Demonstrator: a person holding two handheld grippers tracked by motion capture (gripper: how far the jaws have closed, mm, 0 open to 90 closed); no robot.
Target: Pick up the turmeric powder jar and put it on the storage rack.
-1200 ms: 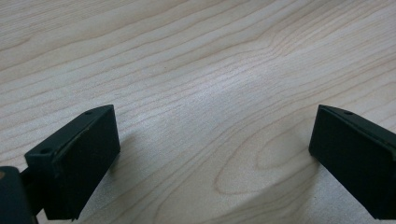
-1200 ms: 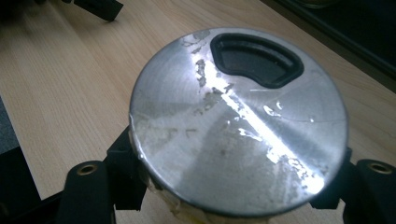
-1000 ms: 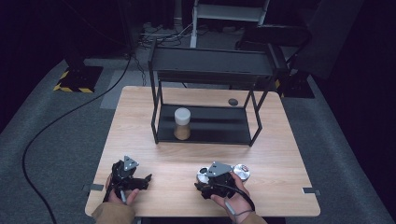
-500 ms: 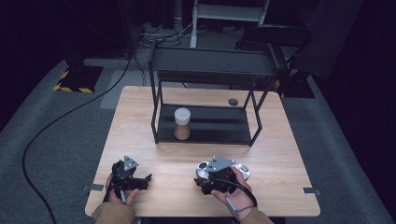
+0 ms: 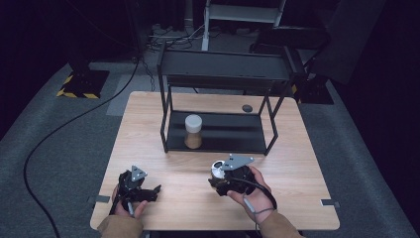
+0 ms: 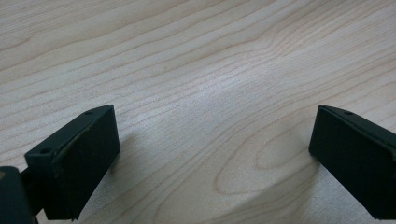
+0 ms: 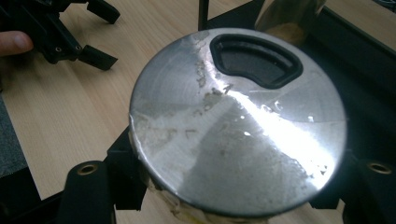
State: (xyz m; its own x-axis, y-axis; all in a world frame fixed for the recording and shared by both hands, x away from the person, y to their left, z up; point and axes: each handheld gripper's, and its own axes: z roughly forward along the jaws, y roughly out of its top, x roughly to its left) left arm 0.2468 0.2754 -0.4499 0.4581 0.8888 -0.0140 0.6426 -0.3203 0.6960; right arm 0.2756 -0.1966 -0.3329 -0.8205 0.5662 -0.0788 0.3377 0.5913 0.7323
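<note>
1. Jaws of the right gripper [image 5: 218, 179] were clamped on a silver-lidded jar [image 7: 238, 121], held in front of the black rack [image 5: 218, 144] with its lid turned toward the camera.
2. Nearer the table's [image 5: 297, 163] front left, well apart from the rack, the left gripper [image 5: 151, 191] rested low with its jaws spread wide and nothing between them.
3. Inside the rack, on its lower shelf, stood a white-capped jar [image 5: 193, 131].
</note>
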